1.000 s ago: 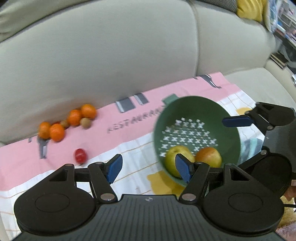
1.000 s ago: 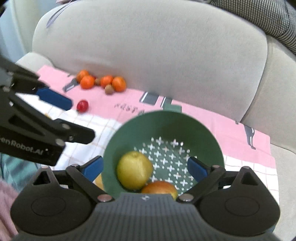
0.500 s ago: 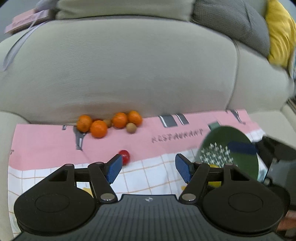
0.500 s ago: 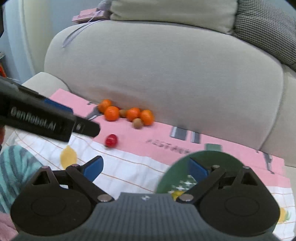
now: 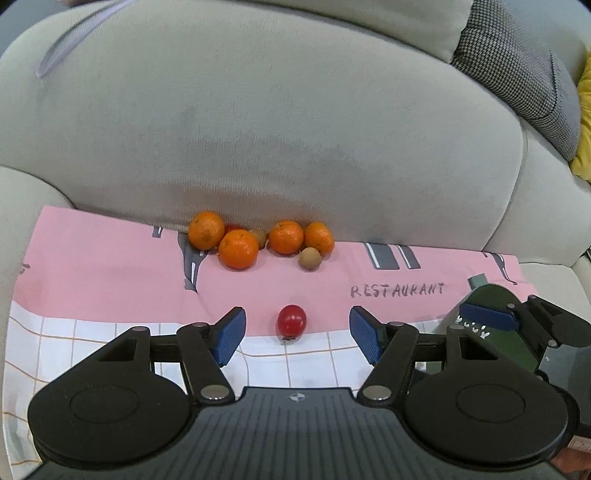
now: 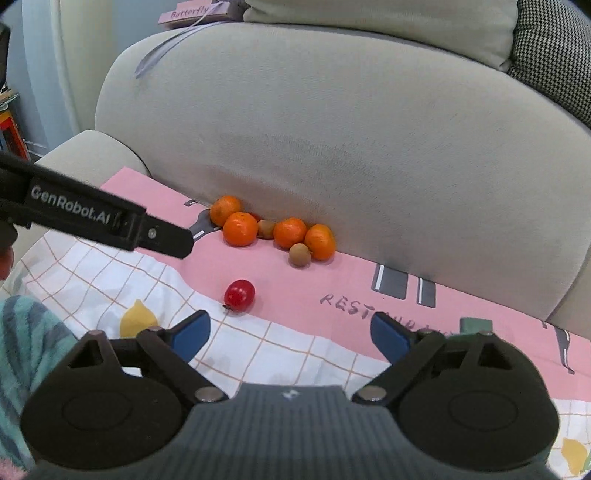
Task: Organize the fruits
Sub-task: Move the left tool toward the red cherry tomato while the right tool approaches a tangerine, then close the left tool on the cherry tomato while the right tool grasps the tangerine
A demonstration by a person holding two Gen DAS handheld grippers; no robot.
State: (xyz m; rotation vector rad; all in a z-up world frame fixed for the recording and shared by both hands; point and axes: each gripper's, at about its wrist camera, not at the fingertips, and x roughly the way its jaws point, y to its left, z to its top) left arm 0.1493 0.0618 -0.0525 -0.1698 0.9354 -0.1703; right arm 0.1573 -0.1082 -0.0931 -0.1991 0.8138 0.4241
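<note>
Swung away from the green colander (image 5: 496,317) since a second ago: back then filling the middle of both views with two apples inside, now just a sliver at the right edge of the left wrist view, partly hidden behind the right gripper (image 5: 491,315). Right jaws just been closing a bit, nothing between them; left barely changed.

Small red fruit (image 5: 291,320) now lying dead centre ahead of the left gripper (image 5: 297,334), on the cloth (image 5: 92,266) right at the seam between pink band and white grid. Left jaws spread wide, fruit sitting in line with the gap but past the pads, not touched. Both grippers tilted down toward the seat.

Further back, four oranges (image 5: 238,248) bunched with two brown kiwis (image 5: 309,258) against the foot of the sofa backrest (image 5: 277,122), touching one another, well apart from the red one.

Right wrist view: right gripper (image 6: 290,334) also spread, empty, red fruit (image 6: 239,291) just beyond its left pad. Left gripper (image 6: 170,240) reaching in from the left edge as a black bar with lettering, tip near the orange cluster (image 6: 240,229) in the picture. Only here: striped teal sleeve (image 6: 26,339) at lower left, pink box (image 6: 195,13) on top of the backrest, lemon print on the cloth. Only in the left view: the colander, a yellow cushion (image 5: 585,122) far right.
</note>
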